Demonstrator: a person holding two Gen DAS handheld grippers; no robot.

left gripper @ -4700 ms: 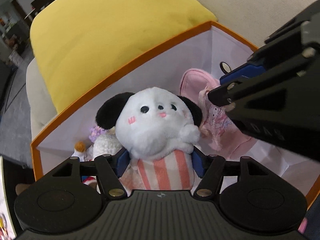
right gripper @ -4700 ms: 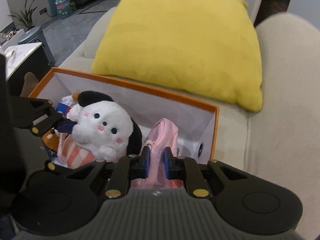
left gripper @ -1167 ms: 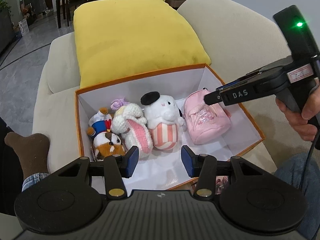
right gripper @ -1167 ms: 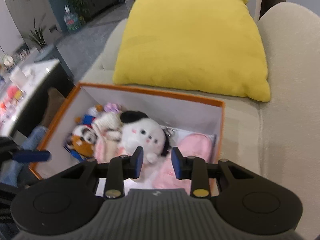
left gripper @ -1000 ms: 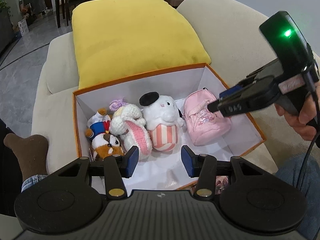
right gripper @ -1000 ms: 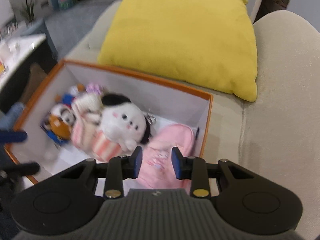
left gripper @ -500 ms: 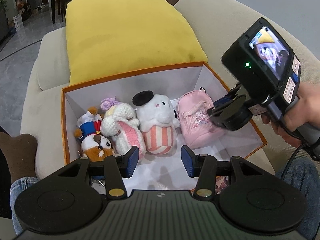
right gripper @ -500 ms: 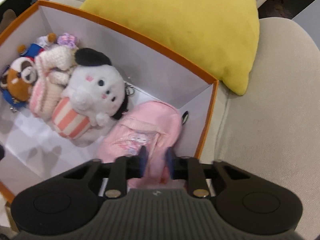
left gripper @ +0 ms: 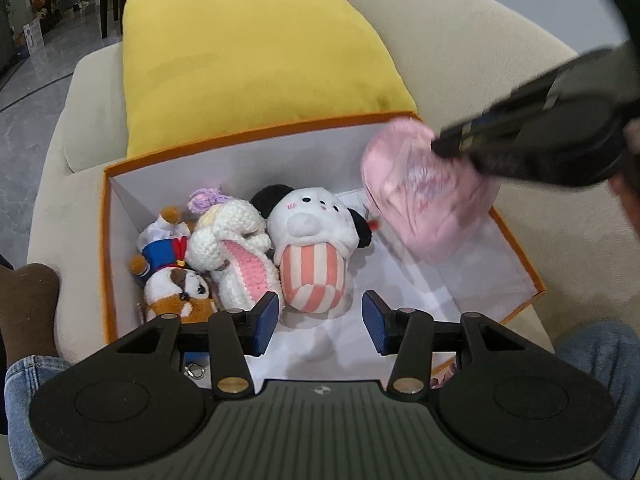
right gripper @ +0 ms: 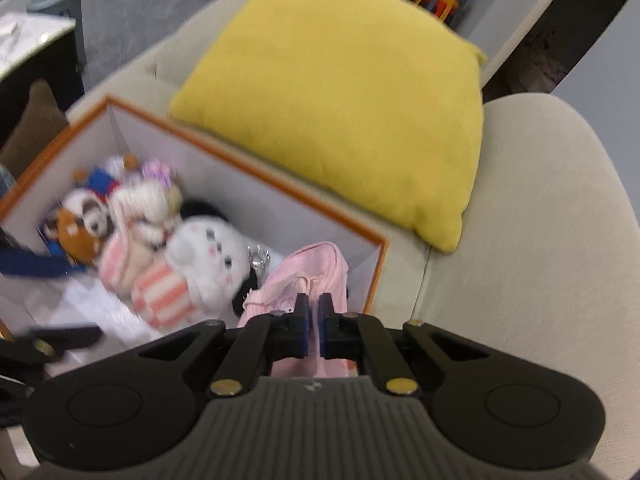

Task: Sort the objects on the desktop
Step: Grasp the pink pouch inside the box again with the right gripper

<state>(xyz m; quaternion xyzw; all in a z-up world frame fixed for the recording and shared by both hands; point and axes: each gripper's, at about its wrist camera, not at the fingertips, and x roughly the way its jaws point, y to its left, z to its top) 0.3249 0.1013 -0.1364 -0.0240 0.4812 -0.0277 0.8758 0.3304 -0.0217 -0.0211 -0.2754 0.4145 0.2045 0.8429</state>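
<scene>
Now right gripper (right gripper: 314, 312) jaws clamped on small pink fabric backpack (left gripper: 424, 196), lifted above orange-rimmed white box (left gripper: 256, 132); left gripper (left gripper: 319, 323) jaws apart, empty, before striped white plush dog (left gripper: 312, 248).

Your right gripper (right gripper: 314, 326) is clamped on the pink backpack (right gripper: 308, 280), a fold of fabric pinched between its pads. To its left, inside the orange box (right gripper: 376, 264), lies the white plush dog (right gripper: 208, 268). Ahead rests the yellow cushion (right gripper: 344, 108).
</scene>
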